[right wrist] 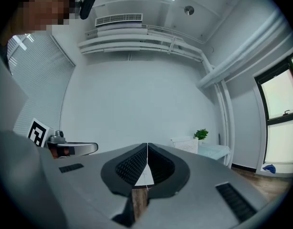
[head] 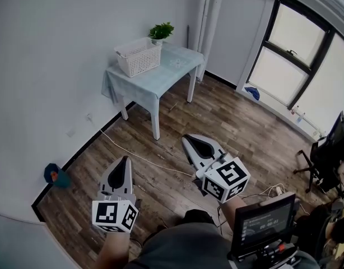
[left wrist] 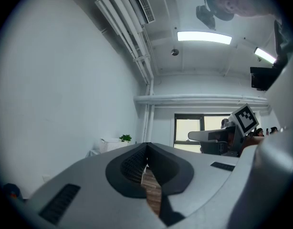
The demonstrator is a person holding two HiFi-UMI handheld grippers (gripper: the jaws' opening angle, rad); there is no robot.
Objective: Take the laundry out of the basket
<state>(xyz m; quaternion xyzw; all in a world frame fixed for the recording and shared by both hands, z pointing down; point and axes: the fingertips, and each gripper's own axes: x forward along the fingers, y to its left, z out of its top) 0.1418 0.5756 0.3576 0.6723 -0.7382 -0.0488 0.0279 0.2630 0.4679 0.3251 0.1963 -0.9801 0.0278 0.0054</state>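
Facing the basket (head: 139, 56) from well back.
Left gripper (head: 126, 160) and right gripper (head: 187, 140) are clenched empty, level; the basket sits on the table (head: 161, 80), well beyond both sets of fingertips.

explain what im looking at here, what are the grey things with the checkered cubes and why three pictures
No robot here: a person holds a hand tool with two jaws in each hand. In the head view, shot from a camera on the person's head, the left gripper and right gripper are the grey wedges; the patterned cubes are part of them. The other two pictures come from cameras riding on each gripper, looking along its jaws. Both pairs of jaws are closed and hold nothing. Across the wood floor stands a small table with a white basket and a plant on it. Whether laundry lies in the basket cannot be seen from here.
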